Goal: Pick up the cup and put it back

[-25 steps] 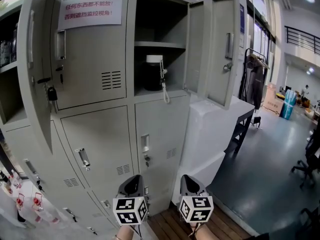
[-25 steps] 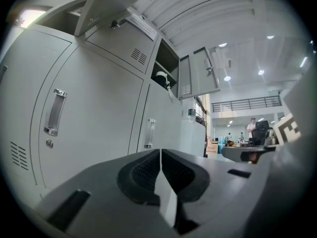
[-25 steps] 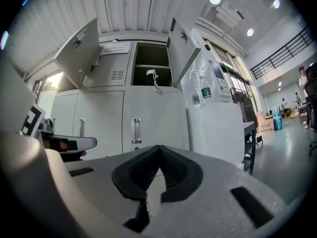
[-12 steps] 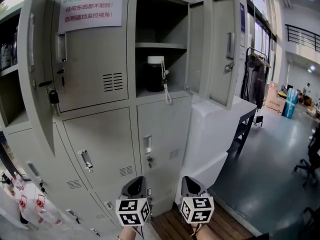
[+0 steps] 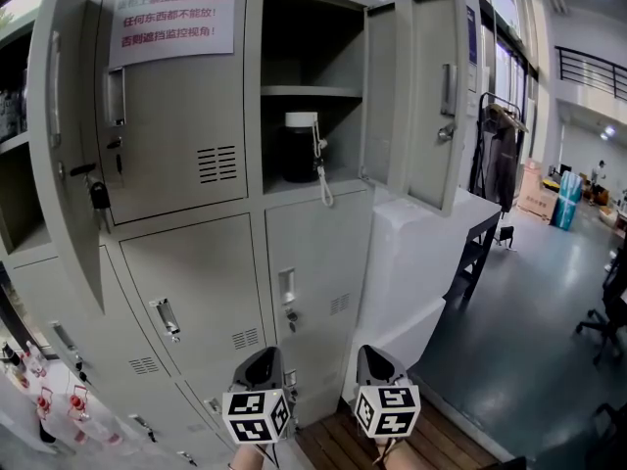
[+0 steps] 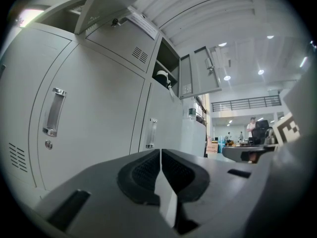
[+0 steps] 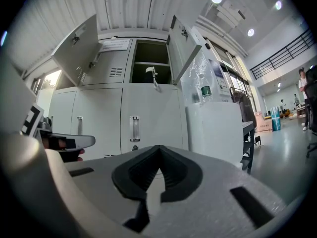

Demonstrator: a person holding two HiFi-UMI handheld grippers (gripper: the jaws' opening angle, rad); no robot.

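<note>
left gripper (image 6: 161, 157) and right gripper (image 7: 158, 165) both closed, empty, held low. cup (image 5: 301, 147) sits high in open locker (image 5: 338, 47); dangling strap (image 5: 321, 179), probably the cup's, could snag and tip it.

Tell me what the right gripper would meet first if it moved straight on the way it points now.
Probably the closed grey metal locker door ahead of the right gripper, though depth is unclear. The dark cup with a white lid stands higher, out of that line.
</note>
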